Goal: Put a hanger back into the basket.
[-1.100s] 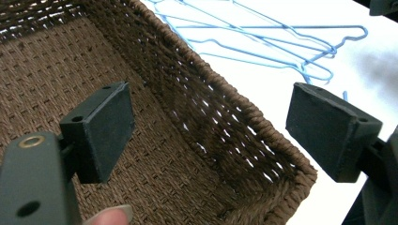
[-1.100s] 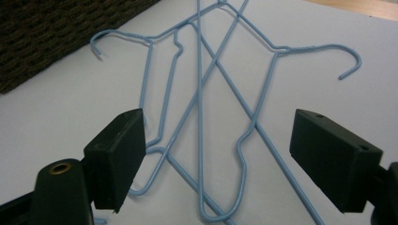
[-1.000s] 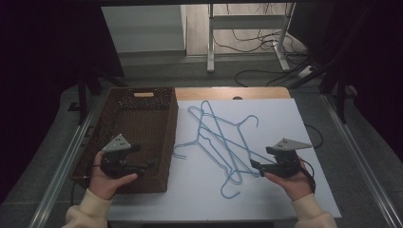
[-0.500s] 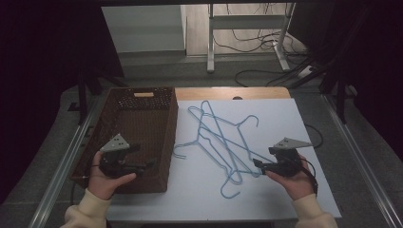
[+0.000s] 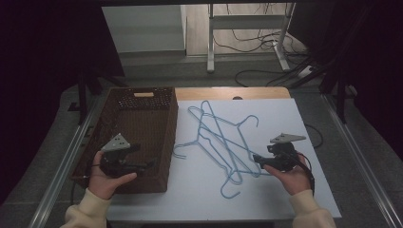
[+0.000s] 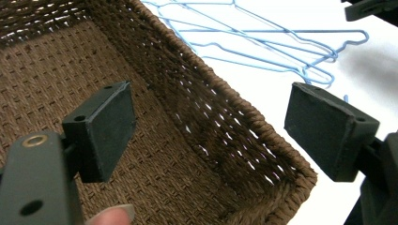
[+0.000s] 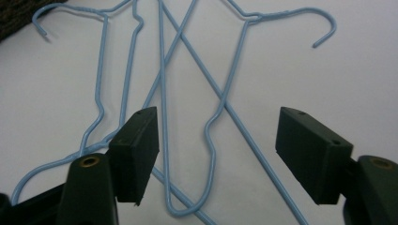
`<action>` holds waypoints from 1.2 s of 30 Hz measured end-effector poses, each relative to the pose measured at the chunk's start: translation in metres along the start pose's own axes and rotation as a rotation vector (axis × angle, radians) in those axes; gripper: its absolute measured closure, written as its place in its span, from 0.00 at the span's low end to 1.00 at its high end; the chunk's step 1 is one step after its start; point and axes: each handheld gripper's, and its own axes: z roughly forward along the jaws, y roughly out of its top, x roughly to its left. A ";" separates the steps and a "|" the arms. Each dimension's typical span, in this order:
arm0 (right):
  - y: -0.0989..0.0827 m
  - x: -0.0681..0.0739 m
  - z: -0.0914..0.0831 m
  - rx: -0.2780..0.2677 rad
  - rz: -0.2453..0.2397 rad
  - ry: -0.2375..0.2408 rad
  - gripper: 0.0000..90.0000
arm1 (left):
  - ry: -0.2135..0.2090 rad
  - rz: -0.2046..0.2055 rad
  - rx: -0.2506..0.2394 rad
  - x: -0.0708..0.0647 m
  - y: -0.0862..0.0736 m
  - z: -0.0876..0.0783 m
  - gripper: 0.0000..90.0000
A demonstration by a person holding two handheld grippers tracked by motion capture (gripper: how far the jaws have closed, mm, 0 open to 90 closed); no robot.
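Blue wire hangers (image 5: 223, 142) — about four, tangled — beside one wicker basket (image 5: 142, 111).

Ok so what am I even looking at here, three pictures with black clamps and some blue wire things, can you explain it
A person sits at a table holding a hand-held gripper in each hand: the left gripper over a brown woven basket, the right gripper beside a pile of blue wire hangers on a white sheet. One picture looks down from above. The other two come from cameras riding on each gripper, looking along its black jaws. Both jaws stand open; nothing is held.
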 end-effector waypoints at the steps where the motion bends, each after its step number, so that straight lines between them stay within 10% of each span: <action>1: 0.004 0.000 0.003 0.014 -0.004 0.011 0.42 | 0.000 0.001 0.001 -0.001 0.000 0.000 0.19; 9: 0.016 0.003 0.017 0.083 -0.006 0.034 0.63 | 0.002 0.004 -0.003 -0.002 -0.001 -0.003 0.19; 19: 0.020 0.018 0.054 0.293 -0.080 0.051 0.98 | 0.010 0.007 0.000 -0.004 -0.003 -0.005 0.19; 36: -0.003 0.017 0.046 0.434 -0.103 -0.025 1.00 | 0.012 0.006 0.000 -0.004 -0.003 -0.007 0.19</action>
